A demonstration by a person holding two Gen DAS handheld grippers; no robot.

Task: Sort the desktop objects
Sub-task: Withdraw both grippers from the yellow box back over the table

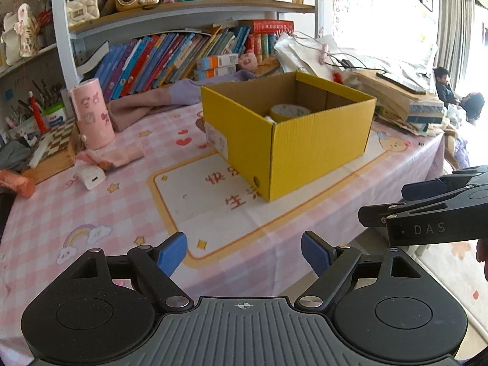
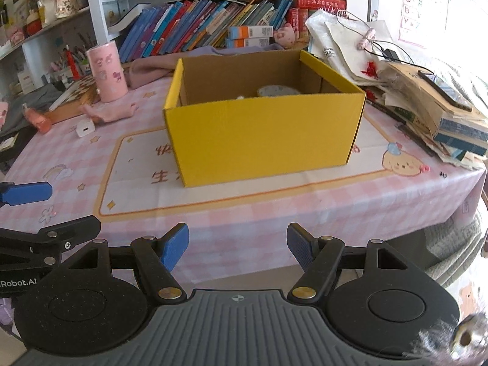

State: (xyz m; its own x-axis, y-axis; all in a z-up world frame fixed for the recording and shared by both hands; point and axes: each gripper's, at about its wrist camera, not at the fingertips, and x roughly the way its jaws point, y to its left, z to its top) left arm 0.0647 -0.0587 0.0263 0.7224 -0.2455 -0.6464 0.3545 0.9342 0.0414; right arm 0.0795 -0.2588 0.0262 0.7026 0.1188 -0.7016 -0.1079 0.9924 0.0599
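Both my feeds are bright with daylight pouring in from the window (image 1: 457, 15) on the right, which blows out to pure white and washes out the wall chart (image 2: 427, 3) beside it. The yellow box (image 2: 262, 140) is sharp and evenly lit, throwing only a soft shadow on the bench (image 2: 274, 213). The fisheye bends the shelves (image 1: 189, 9) hard at the edges, the corners go black, and a furry blur smears my right feed's lower right corner

Left hand-held gripper (image 1: 244, 254): jaws apart, nothing between the blue pads, pointing forward and downward. Right hand-held gripper (image 2: 238, 247): jaws apart, empty, held level alongside the left.
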